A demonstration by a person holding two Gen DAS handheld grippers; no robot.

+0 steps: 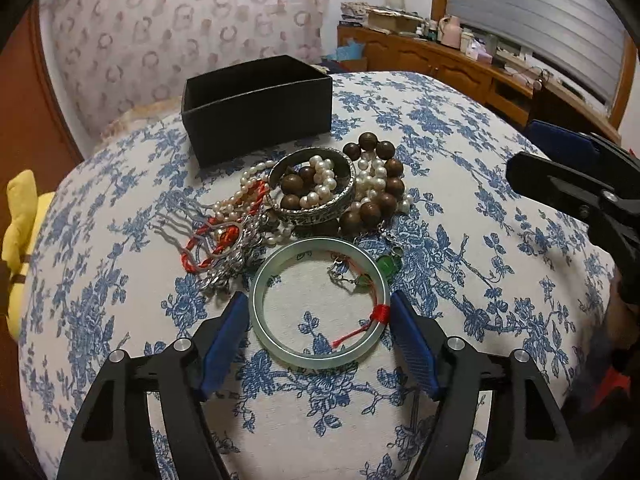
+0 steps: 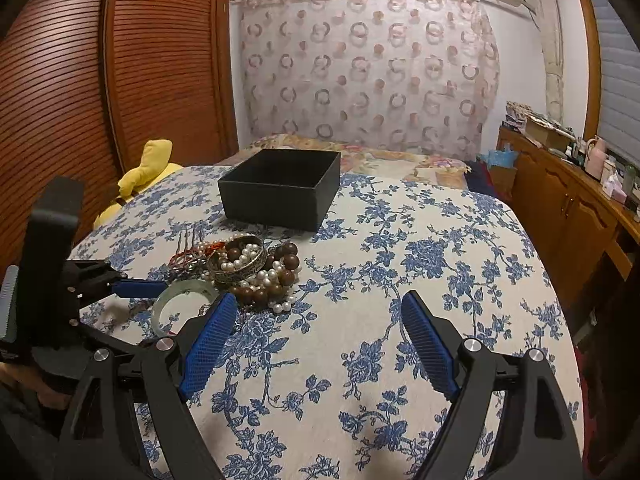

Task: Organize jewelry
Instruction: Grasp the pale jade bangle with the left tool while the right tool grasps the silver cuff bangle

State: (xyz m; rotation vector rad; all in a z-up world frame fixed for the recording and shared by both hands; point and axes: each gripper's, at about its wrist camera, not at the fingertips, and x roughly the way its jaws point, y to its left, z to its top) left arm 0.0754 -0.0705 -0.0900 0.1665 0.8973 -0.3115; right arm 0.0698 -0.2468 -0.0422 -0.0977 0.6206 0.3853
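Observation:
A pale green jade bangle (image 1: 320, 360) with a red thread tied on it lies flat on the blue-flowered cloth (image 1: 460, 160). My left gripper (image 1: 318, 300) straddles it, and each blue pad touches one side of its rim. Just beyond it is a jewelry heap: a carved silver bangle (image 1: 316, 210), brown wooden beads (image 1: 384, 196), pearls (image 1: 324, 176), a red cord (image 1: 216, 248) and a grey hair comb (image 1: 176, 220). An open black box (image 1: 256, 120) stands behind the heap. My right gripper (image 2: 318, 300) hangs open over bare cloth, to the right of the heap (image 2: 256, 268).
A yellow plush toy (image 2: 148, 168) lies off the cloth's left edge by the wooden slatted door (image 2: 80, 100). On the right a cluttered wooden sideboard (image 2: 560, 208) runs along the wall. The cloth (image 2: 400, 240) drops away at its right and far edges.

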